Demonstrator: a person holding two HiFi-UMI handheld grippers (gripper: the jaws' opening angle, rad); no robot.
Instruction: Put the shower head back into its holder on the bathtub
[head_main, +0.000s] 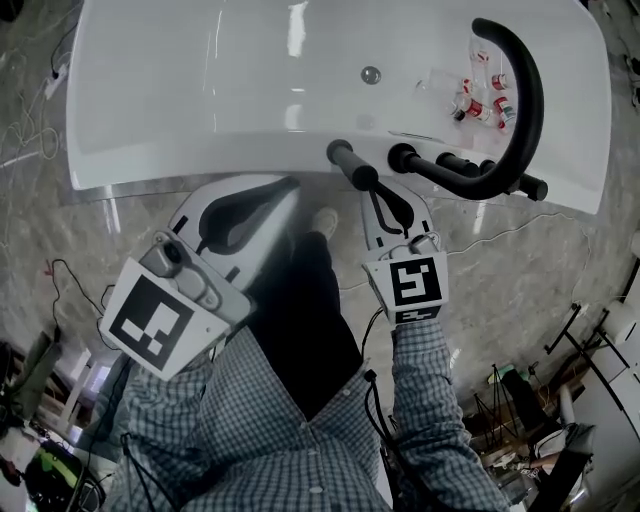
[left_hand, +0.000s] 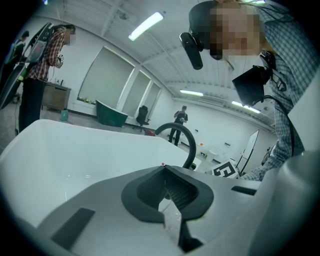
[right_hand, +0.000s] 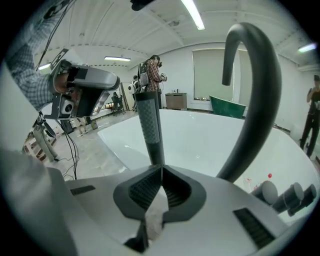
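The black stick-shaped shower head (head_main: 352, 166) stands tilted at the bathtub (head_main: 200, 90) rim, apparently seated in its holder, just beyond the right tool (head_main: 376, 195), which is clenched and empty. The left tool (head_main: 293, 185) is clenched too. Confirm it sits firmly, then back away without nudging it.

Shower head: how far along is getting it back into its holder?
Done: the right claw is shut on the lower end of the shower head, beside the bathtub rim. In hand: it is held clear of the black fittings by the faucet. Left: seating it in the holder, which I can't pick out. The left claw is shut, empty.
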